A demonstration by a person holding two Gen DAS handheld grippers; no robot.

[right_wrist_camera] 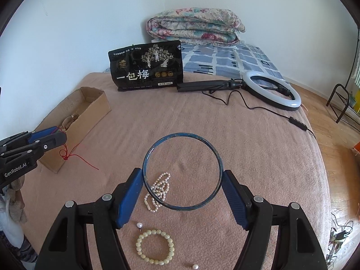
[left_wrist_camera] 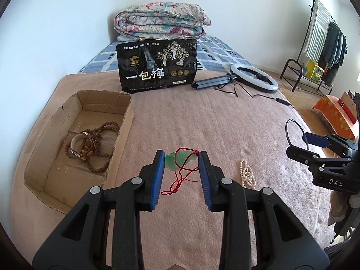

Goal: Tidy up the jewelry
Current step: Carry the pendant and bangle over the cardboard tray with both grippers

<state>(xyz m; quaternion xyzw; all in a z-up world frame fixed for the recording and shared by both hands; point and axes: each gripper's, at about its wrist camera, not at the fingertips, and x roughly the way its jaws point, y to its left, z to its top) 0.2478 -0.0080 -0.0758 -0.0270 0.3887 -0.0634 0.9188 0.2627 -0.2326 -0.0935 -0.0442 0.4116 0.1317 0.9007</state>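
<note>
The left claw (left_wrist_camera: pixel 181 155) is clenched on a green carved jade pendant (left_wrist_camera: pixel 172 163). The stone sits crosswise between the two blue pads, and its thin red cord (left_wrist_camera: pixel 180 180) hangs loose below them. In the right wrist view the cord dangles in the air, so I judge the pendant is lifted off the bed. The grip is on the stone itself, probably because the cord is too thin and slippery to pinch.

The right claw (right_wrist_camera: pixel 182 172) is grasping a thin dark-blue metal bangle (right_wrist_camera: pixel 182 134). Its pads press on the two opposite sides of the ring, so the jaws stand wide and the ring pokes out forward beyond the tips. This keeps the bangle from turning.

To the left of the left claw, near it, lies the open brown cardboard box (left_wrist_camera: pixel 126 121). It already holds a long strand of brown wooden beads (left_wrist_camera: pixel 99 155) and a wristwatch with a leather strap (left_wrist_camera: pixel 75 146), so it seems to be the place for both held pieces.

Under the right claw, on the pink blanket (left_wrist_camera: pixel 202 123) of the bed, a white pearl string (right_wrist_camera: pixel 157 186) and a pale yellow bead bracelet (right_wrist_camera: pixel 155 246) wait, apart from each other.
</note>
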